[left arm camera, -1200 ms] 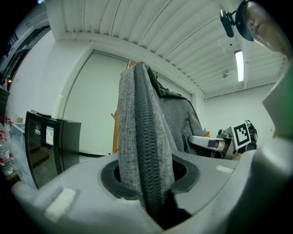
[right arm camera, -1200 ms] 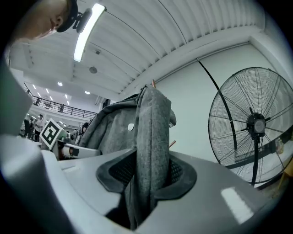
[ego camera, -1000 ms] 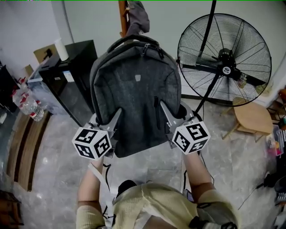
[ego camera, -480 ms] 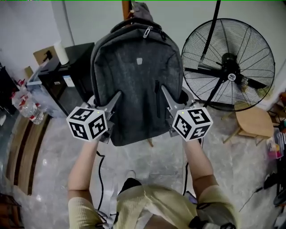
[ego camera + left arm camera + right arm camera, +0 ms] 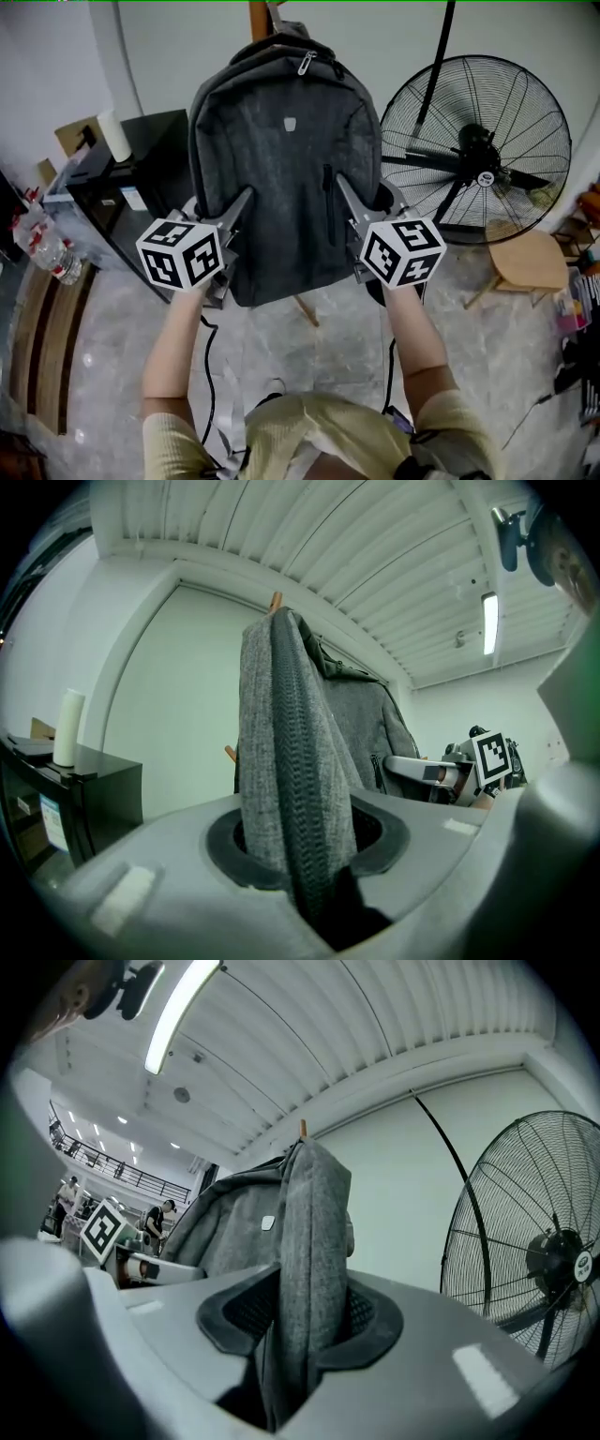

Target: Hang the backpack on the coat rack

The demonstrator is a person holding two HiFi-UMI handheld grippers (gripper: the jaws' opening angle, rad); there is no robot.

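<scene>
Pale wall and marbled floor behind: backpack held up in front of the coat rack.

The backpack (image 5: 286, 159) is clamped at both sides, with its left seam pinched in the closed left gripper (image 5: 242, 204) and its right edge pinched in the closed right gripper (image 5: 345, 192). The wooden coat rack (image 5: 258, 19) rises just beyond and above the gripper tips. Both grippers should be raised evenly so that the bag is kept upright. The top handle (image 5: 272, 47) should be carried over a peg and lowered onto it before either grip is loosened. The fan (image 5: 478, 155), right of the right gripper, is to be avoided.
</scene>
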